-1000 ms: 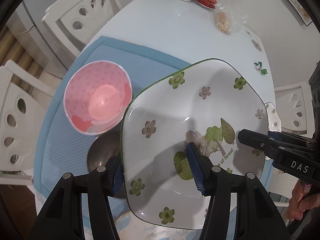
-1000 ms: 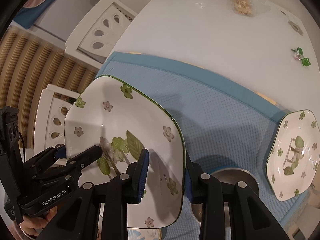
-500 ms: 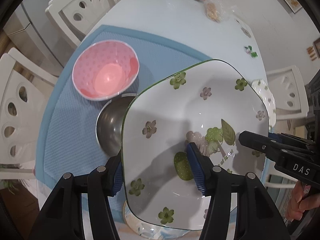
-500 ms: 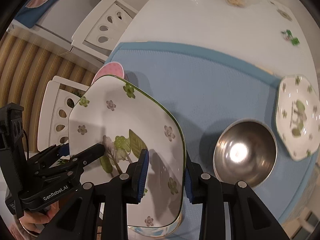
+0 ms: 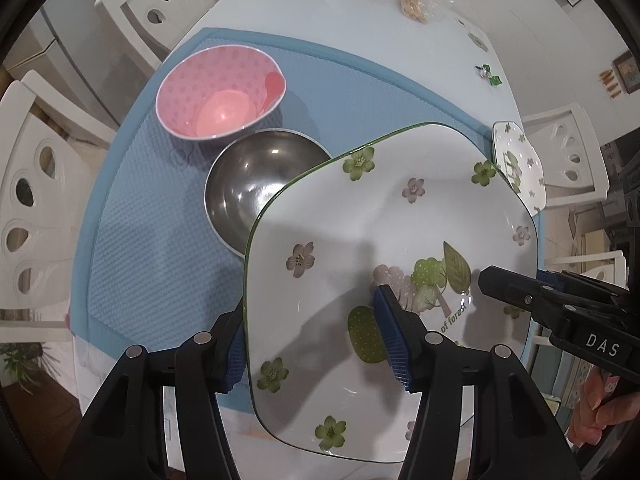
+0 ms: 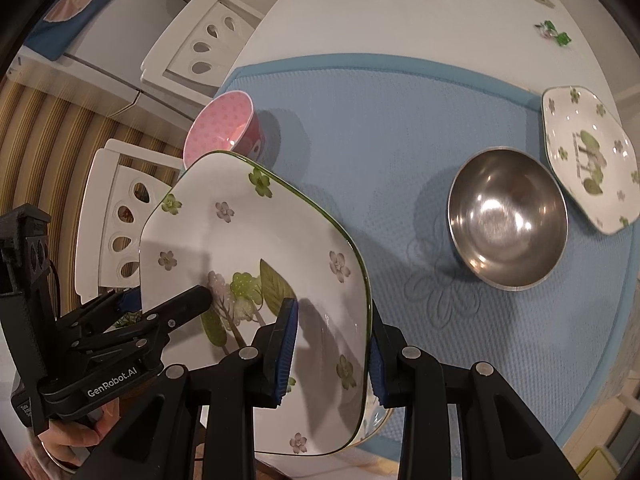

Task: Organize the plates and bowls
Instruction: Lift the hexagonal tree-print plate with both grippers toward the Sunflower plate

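The big floral plate (image 5: pixel 384 240) has climbed higher and further off the blue mat (image 5: pixel 160 240) than a second ago, and more of the spread comes into sight under it: the steel bowl (image 5: pixel 248 188), barely peeking out a second back, now shows most of its inside, and the pink dotted bowl (image 5: pixel 220 92) sits clear beyond it, just beside it. The plate hangs in the air above the near edge of the mat, tilted, held from both sides. The left claw (image 5: pixel 316 344) is clamped on the plate's near left rim, one blue pad above the face, the other below. The right claw (image 6: pixel 330 352) grips the opposite rim the same way, pads pinched on the edge. Each claw is seen in the other's camera, reaching in over the plate. From the right wrist view another rim peeks out directly beneath the lifted plate; what it is I cannot tell. The small floral plate (image 6: pixel 588 160) rests at the mat's right edge, close by the steel bowl (image 6: pixel 508 220), with the pink bowl (image 6: pixel 224 128) well away on the far left of the mat. Writing now: "of forest" is printed on the big plate by the tree design, "DAS" shows on the right claw's body, "GenRobot.AI" on the left's. The white table (image 5: pixel 340 12) stretches away past the mat.
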Demonstrator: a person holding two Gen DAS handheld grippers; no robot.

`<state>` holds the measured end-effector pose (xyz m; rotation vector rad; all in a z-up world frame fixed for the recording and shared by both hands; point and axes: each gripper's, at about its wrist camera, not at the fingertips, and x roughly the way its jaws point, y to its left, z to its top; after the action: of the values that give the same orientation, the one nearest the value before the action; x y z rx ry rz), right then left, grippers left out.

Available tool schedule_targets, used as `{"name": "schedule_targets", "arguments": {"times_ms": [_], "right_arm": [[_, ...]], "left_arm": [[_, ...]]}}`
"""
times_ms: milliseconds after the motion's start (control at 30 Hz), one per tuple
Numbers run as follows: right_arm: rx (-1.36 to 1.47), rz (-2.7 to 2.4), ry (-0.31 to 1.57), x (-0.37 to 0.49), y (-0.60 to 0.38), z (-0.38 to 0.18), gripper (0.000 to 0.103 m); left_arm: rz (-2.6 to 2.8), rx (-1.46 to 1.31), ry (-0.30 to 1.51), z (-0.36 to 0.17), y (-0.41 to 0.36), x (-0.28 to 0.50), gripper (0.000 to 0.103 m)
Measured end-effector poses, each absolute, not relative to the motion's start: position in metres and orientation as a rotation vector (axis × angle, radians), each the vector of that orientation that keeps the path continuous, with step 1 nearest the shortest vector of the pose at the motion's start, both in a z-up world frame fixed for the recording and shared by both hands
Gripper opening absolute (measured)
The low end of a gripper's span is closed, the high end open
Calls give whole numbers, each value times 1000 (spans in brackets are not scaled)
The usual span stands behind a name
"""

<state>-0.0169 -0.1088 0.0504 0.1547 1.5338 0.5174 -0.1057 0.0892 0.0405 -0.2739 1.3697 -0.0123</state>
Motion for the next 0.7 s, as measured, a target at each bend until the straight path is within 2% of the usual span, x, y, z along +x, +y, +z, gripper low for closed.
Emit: {"name": "schedule_targets", "arguments": {"times_ms": [700], "right_arm": [[214, 491, 1589, -61, -121, 23, 32]], "left_arm": [[-58, -245, 1429, 14, 82, -143, 53]]}}
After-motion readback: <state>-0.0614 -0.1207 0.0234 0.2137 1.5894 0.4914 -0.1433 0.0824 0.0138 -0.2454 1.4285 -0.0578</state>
